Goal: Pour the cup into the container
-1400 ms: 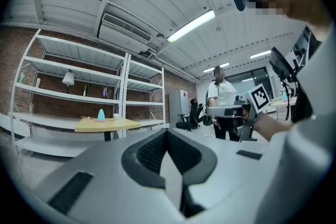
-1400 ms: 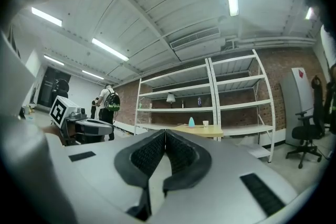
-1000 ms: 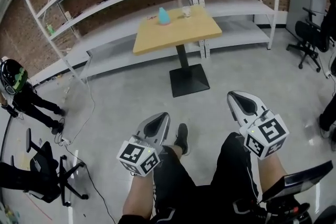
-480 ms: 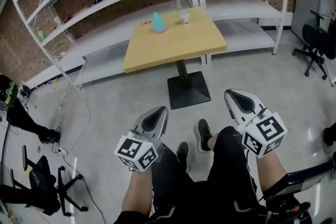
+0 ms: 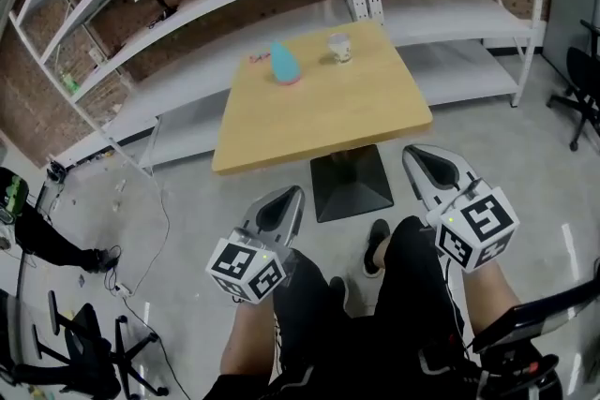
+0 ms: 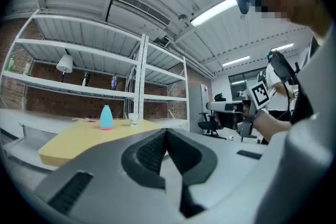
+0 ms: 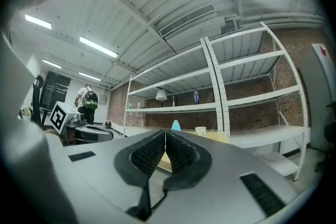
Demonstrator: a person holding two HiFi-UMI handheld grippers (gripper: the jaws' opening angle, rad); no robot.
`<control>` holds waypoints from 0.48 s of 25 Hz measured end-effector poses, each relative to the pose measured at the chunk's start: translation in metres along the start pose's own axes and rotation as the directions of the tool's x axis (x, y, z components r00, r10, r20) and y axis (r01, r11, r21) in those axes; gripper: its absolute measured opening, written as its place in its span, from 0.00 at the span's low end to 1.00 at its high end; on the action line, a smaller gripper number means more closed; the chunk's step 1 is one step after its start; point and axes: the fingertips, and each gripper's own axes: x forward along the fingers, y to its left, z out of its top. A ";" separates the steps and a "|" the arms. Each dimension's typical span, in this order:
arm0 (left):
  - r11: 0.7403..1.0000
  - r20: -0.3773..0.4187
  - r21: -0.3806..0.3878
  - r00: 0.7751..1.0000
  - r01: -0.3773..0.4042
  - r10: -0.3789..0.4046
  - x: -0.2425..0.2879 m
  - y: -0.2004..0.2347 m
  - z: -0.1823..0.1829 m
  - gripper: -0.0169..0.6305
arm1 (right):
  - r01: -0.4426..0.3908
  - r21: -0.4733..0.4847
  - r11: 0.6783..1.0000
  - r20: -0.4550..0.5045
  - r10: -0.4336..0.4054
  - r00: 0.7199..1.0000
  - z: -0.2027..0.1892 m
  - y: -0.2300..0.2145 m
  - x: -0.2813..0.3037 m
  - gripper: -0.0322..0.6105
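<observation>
Both grippers are travelling empty: the left gripper (image 5: 285, 200) and the right gripper (image 5: 419, 162) are each holding their jaws pressed together with nothing between them, as their own views confirm. Over the last second the surface (image 5: 328, 122) has been sliding from the top of the head view toward its middle and growing larger. The person is evidently walking up to it, so this looks like the approach, with the pour not yet begun.

The cup (image 5: 339, 47) is standing upright near the far edge of the surface, in the upper middle of the frame. Just left of it and apart from it is a blue container (image 5: 284, 63), probably the one to pour into, though it is too small to be sure.

The arms are hanging low in the bottom half of the frame, over the person's legs (image 5: 375, 323), with the jaws pointing forward and well short of the cup.
</observation>
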 end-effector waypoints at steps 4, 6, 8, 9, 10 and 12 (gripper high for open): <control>1.000 0.009 -0.009 1.000 -0.009 0.009 0.040 0.038 0.003 0.03 | -0.018 -0.010 1.000 -0.016 0.018 1.000 -0.006 -0.026 0.052 0.05; 1.000 0.013 -0.011 1.000 -0.010 0.010 0.059 0.055 0.004 0.03 | -0.025 -0.019 1.000 -0.023 0.025 0.999 -0.006 -0.039 0.077 0.05; 1.000 0.019 -0.005 1.000 -0.011 0.011 0.078 0.074 0.007 0.03 | -0.028 -0.024 0.999 -0.022 0.027 0.999 -0.004 -0.053 0.102 0.05; 1.000 0.024 -0.005 1.000 -0.014 0.014 0.086 0.084 0.008 0.03 | -0.028 -0.025 0.999 -0.021 0.028 0.999 -0.003 -0.059 0.115 0.05; 1.000 0.030 -0.007 0.999 -0.018 0.018 0.095 0.096 0.010 0.03 | -0.028 -0.025 0.999 -0.020 0.027 0.999 -0.003 -0.065 0.128 0.05; 1.000 0.042 -0.018 0.999 -0.026 0.026 0.111 0.119 0.011 0.03 | -0.025 -0.021 0.999 -0.024 0.024 0.999 -0.005 -0.078 0.154 0.05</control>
